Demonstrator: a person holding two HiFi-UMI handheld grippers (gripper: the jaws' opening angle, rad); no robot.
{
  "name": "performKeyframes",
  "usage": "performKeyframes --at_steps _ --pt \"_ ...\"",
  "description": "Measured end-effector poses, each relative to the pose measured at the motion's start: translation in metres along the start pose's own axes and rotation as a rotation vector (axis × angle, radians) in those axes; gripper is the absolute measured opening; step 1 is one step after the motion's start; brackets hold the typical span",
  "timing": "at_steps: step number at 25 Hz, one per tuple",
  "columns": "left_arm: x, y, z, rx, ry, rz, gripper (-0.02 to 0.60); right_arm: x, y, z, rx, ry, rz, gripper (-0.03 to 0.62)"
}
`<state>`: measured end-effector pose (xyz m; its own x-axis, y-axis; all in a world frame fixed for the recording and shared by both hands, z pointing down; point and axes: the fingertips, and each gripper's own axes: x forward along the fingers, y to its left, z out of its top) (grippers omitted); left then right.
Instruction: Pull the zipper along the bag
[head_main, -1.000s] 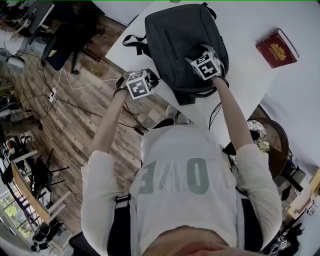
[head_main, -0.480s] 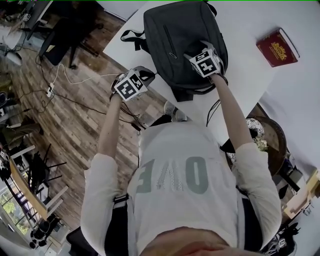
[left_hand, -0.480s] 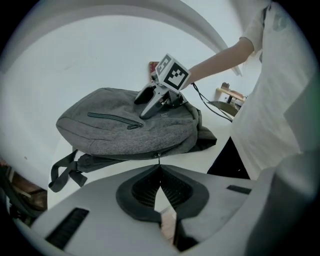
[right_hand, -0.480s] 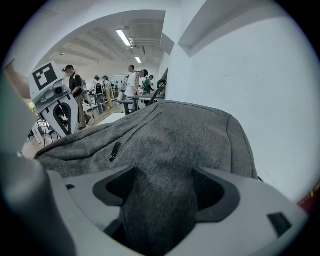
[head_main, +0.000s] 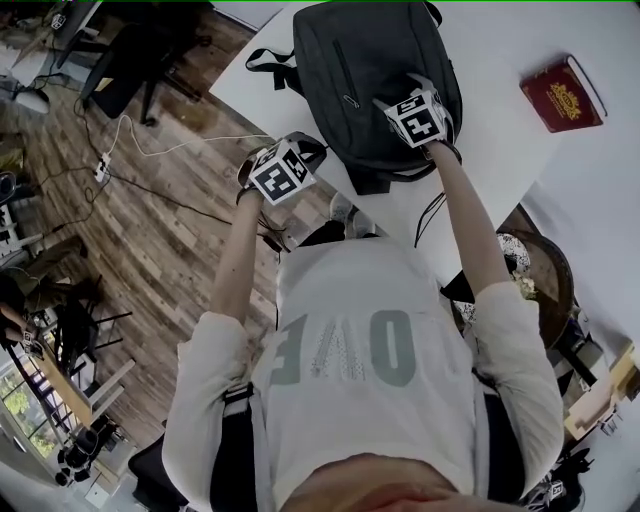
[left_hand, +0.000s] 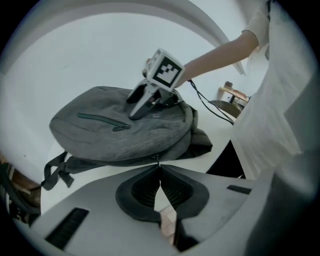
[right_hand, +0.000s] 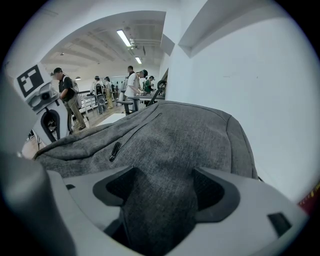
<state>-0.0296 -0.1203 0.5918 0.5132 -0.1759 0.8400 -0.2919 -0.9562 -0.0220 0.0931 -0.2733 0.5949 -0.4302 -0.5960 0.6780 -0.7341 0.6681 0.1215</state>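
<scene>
The dark grey fabric backpack lies flat on the white table, up at 12 o'clock in the head view; both grippers are on it. The left gripper sits at the backpack's 7 o'clock edge, right by the table's rim. Its own view shows the jaws pressed tight together, and their tips pinch the small metal zipper pull on the side seam of the bag. The seam curves away from there towards 3 o'clock, round the near edge of the pack.

Over to the right gripper: it is planted on top of the backpack, towards its 4 o'clock side in the head view. Its jaws stand apart with a thick fold of the grey cloth bunched up between them; the fabric touches both pads, so it is clenched on the bag itself. A slim front-pocket zip runs off at 10 o'clock from those jaws, its dark tab lying flat on the cloth.

A black webbing strap trails off the backpack at 9 o'clock, over the table's edge. A dark red hardback book rests on the table at 3 o'clock from the pack, well apart from it. Below the table edge lies the wooden plank floor, with a white cable looping across it. In the right gripper view, a few people stand far off at 10 o'clock under strip lights.
</scene>
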Motion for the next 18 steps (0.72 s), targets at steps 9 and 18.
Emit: performKeyframes --at_steps 9,18 --pt "0.011 -0.062 0.037 -0.017 -0.084 -0.131 0.028 -0.002 0.002 0.001 -0.006 0.011 -0.007 0.365" --pt "0.037 -0.101 0.076 0.04 -0.095 -0.159 0.028 -0.003 0.003 0.001 -0.03 0.003 -0.002 0.365"
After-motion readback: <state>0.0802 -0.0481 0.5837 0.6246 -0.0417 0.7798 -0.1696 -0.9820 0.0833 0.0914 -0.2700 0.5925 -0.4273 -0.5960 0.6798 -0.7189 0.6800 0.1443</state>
